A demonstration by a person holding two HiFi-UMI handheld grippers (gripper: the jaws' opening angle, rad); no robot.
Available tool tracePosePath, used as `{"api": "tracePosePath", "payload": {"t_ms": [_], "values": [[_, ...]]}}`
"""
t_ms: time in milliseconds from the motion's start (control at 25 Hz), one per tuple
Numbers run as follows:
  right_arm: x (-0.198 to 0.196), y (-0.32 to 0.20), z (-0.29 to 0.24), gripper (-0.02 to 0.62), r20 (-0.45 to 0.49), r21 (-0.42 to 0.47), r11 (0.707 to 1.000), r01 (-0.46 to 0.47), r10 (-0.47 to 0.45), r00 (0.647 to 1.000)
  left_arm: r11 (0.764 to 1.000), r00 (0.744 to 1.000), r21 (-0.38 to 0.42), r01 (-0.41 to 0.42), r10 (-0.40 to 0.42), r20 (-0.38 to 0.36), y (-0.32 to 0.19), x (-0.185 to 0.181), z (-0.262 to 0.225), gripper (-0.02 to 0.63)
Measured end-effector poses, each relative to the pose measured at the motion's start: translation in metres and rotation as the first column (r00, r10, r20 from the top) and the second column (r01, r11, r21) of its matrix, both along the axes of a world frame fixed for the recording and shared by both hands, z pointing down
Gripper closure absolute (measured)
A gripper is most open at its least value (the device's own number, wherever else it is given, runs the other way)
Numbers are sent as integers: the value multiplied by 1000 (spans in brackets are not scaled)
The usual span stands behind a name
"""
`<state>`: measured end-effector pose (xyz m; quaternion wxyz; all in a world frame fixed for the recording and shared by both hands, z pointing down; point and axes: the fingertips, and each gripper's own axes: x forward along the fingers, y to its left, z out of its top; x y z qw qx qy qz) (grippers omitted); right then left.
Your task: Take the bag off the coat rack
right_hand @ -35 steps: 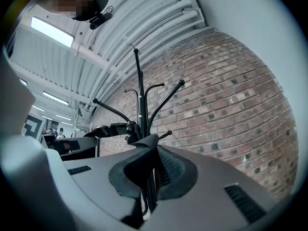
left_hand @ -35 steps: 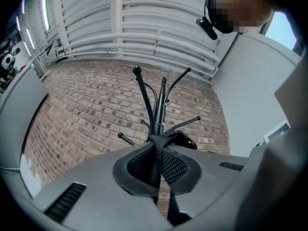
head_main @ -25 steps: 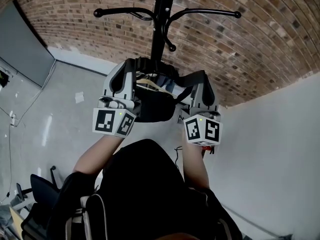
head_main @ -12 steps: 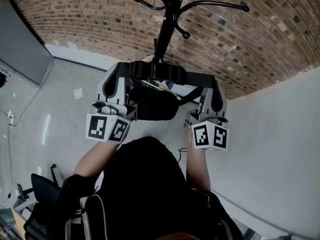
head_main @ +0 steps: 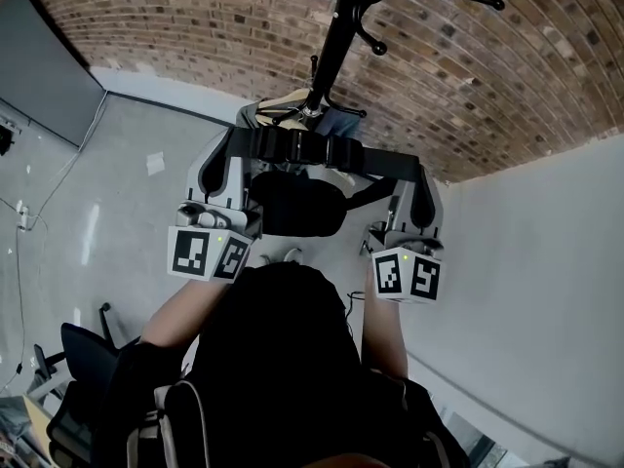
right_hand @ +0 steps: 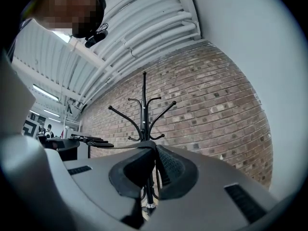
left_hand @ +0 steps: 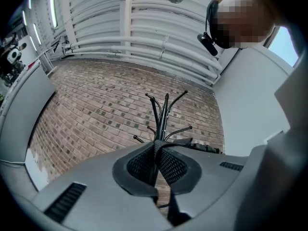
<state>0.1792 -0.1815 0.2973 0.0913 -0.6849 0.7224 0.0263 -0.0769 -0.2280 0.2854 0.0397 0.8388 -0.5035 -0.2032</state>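
Observation:
The black coat rack (head_main: 339,29) stands before the brick wall, its hooks bare at the top of the head view. A black bag (head_main: 295,205) hangs by its wide strap (head_main: 310,148), which runs level between both grippers, on my side of the rack's base and apart from the pole. My left gripper (head_main: 236,146) is shut on the strap's left end (left_hand: 156,149). My right gripper (head_main: 417,170) is shut on its right end (right_hand: 151,149). Both gripper views look past the pinched strap at the rack (left_hand: 163,113) (right_hand: 144,110).
A brick wall (head_main: 195,27) runs behind the rack, and a white wall (head_main: 546,261) stands on the right. A grey panel (head_main: 39,76) leans at far left. Cables (head_main: 19,232) and a black chair (head_main: 83,359) are on the grey floor at left.
Both grippers have drawn the strap and bag back from the rack toward me. The strap now runs straighter, and the rack's base shows beyond it.

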Motion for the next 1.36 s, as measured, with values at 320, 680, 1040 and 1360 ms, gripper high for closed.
{"api": "tracePosePath", "payload": {"t_ms": [320, 680, 1040, 1360], "values": [[-23, 20, 20, 574, -75, -39, 999, -26, 23, 997, 1000, 1000, -16, -10, 10, 19, 13, -21, 14, 584], [-42, 32, 31, 574, -31, -38, 999, -10, 9, 999, 999, 999, -27, -35, 35, 21, 17, -36, 29, 584], [-45, 33, 25, 574, -35, -11, 1000, 0, -1, 999, 999, 999, -10, -50, 50, 1, 16, -38, 28, 584], [-48, 31, 9, 574, -14, 24, 1000, -1, 1, 1000, 999, 999, -14, -49, 49, 1, 16, -42, 22, 585]]}}
